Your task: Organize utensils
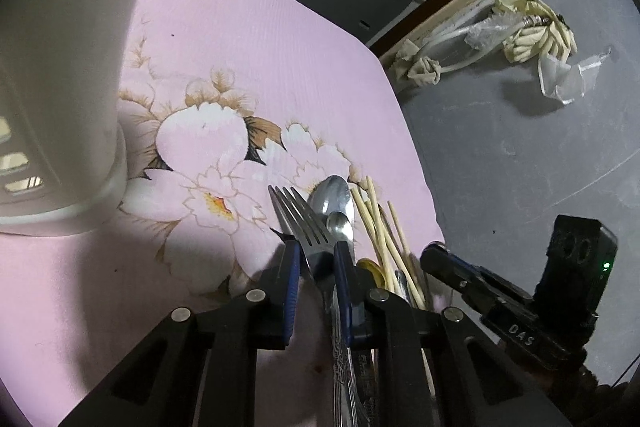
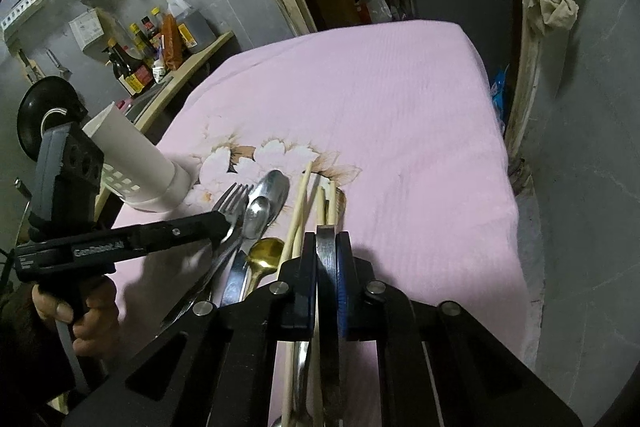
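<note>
The left gripper (image 1: 316, 259), at lower centre of its view, is clamped on the fork (image 1: 298, 217); the right gripper (image 2: 329, 247), at lower centre of its own view, is pinched narrow on a flat metal utensil (image 2: 325, 255) of unclear type. Lift each piece clear of the spoons (image 1: 334, 201) and chopsticks (image 1: 378, 223) lying just right of the fork on the pink cloth (image 1: 248, 39) before carrying it toward the white holder (image 2: 136, 163) at left, keeping handles level
</note>
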Available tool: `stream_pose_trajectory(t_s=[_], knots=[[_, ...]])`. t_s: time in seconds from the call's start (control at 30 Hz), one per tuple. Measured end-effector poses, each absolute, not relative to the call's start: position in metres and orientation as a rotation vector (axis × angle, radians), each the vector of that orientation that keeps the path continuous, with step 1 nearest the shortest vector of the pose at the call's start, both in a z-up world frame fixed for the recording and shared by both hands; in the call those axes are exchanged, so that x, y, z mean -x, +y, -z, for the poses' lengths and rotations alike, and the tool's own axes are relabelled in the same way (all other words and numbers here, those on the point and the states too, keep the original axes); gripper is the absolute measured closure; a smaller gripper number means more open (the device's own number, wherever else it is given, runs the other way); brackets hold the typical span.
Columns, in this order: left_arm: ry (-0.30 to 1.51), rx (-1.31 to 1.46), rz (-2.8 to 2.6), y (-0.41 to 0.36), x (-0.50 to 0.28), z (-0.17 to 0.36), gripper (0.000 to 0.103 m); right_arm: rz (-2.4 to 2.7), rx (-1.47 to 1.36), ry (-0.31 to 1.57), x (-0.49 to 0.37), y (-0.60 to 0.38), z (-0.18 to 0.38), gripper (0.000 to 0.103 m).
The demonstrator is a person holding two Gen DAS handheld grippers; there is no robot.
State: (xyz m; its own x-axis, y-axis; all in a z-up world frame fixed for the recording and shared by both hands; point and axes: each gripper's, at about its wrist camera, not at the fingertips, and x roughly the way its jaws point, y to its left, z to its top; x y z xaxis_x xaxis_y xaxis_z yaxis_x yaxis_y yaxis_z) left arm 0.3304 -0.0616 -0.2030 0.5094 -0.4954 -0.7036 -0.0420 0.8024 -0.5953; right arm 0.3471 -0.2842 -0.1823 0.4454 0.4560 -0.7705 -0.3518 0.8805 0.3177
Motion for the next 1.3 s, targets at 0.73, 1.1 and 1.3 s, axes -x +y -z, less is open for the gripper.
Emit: stream_pose_trajectory(t_s=[0.73, 1.1, 1.3], knots=[[0.817, 0.471, 0.191, -0.057, -0.256, 0.105, 0.100, -0.418, -0.227, 0.888, -0.284, -0.320, 0.111, 0.096], [0.677, 0.484, 0.144, 0.019, -0.226, 0.043, 0.100, -0.472, -0.274, 0.701, -0.277, -0.256, 0.059, 0.096], [0.583, 0.459, 0.114, 0.073, -0.229, 0.009, 0.100, -0.558, -0.293, 0.539, -0.298, -0.186, 0.022, 0.096]])
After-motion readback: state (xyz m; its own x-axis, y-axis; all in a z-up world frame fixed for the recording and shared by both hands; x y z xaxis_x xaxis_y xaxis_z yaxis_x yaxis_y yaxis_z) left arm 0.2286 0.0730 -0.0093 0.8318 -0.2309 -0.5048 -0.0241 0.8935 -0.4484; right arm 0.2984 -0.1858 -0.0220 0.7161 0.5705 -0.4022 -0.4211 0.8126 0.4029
